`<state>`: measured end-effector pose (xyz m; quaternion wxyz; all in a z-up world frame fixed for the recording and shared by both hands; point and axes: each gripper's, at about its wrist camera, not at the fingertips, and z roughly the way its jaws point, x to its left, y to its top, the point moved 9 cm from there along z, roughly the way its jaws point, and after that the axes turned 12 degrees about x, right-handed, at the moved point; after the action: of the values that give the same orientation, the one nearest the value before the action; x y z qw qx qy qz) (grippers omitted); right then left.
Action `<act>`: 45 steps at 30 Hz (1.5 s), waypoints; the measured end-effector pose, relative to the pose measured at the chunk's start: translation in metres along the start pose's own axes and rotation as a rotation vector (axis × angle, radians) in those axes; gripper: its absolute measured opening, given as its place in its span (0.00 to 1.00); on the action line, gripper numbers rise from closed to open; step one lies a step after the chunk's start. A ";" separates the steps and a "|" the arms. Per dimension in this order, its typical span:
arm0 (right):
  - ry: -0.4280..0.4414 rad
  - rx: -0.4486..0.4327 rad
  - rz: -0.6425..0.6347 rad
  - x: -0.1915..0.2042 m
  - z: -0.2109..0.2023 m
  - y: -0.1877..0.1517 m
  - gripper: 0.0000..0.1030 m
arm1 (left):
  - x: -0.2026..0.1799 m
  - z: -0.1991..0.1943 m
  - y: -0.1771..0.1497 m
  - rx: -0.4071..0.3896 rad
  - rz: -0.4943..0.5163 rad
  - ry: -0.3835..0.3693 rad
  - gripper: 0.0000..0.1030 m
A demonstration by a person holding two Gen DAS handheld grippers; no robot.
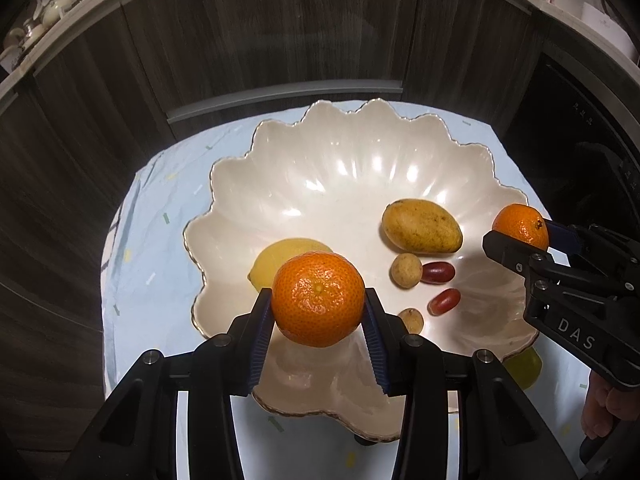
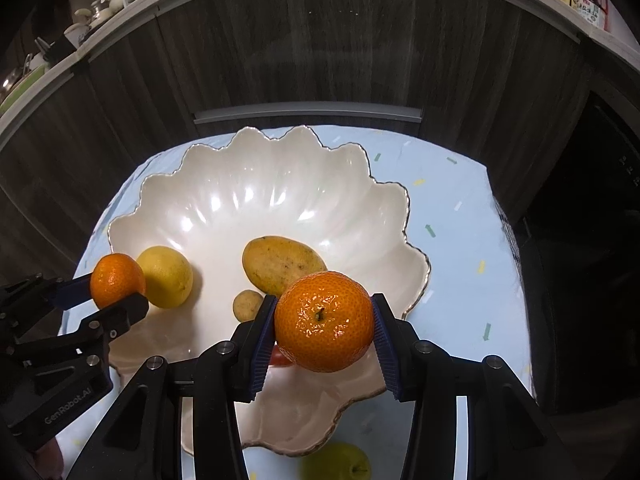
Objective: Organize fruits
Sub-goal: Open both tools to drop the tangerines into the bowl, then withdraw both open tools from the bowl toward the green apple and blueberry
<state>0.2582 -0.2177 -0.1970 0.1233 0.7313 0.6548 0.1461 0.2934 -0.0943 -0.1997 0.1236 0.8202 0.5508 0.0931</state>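
Observation:
A white scalloped bowl [image 1: 320, 168] sits on a pale blue tablecloth. In it lie a mango [image 1: 421, 226], a lemon [image 1: 276, 260], two red grape-like fruits [image 1: 438, 272], and two small tan fruits [image 1: 406, 271]. My left gripper [image 1: 318, 312] is shut on a mandarin [image 1: 318, 298] above the bowl's near rim. My right gripper [image 2: 324, 328] is shut on a second mandarin [image 2: 324, 320] above the bowl's near right side. Each gripper shows in the other view: the right one [image 1: 520, 232], the left one [image 2: 116, 284]. The bowl [image 2: 260, 184], mango [image 2: 280, 264] and lemon [image 2: 166, 276] show in the right wrist view.
A green apple [image 2: 340, 462] lies on the tablecloth [image 2: 460, 240] in front of the bowl, also seen as a green patch [image 1: 524, 368]. Dark wood cabinet fronts [image 1: 260, 32] stand behind the table. A counter with bottles and dishes runs above them.

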 end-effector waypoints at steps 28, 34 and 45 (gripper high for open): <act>-0.080 -0.086 0.040 -0.014 -0.036 -0.002 0.77 | 0.003 -0.033 -0.008 -0.065 -0.001 0.072 0.80; -0.079 -0.097 0.046 -0.016 -0.044 -0.008 0.77 | 0.000 -0.042 -0.013 -0.077 0.000 0.074 0.80; -0.069 -0.115 0.047 -0.016 -0.057 -0.019 0.77 | -0.005 -0.056 -0.023 -0.095 0.005 0.084 0.80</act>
<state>0.2178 -0.2320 -0.1516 0.1839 0.7429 0.6232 0.1610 0.2554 -0.0847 -0.1532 0.1393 0.8101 0.5483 0.1538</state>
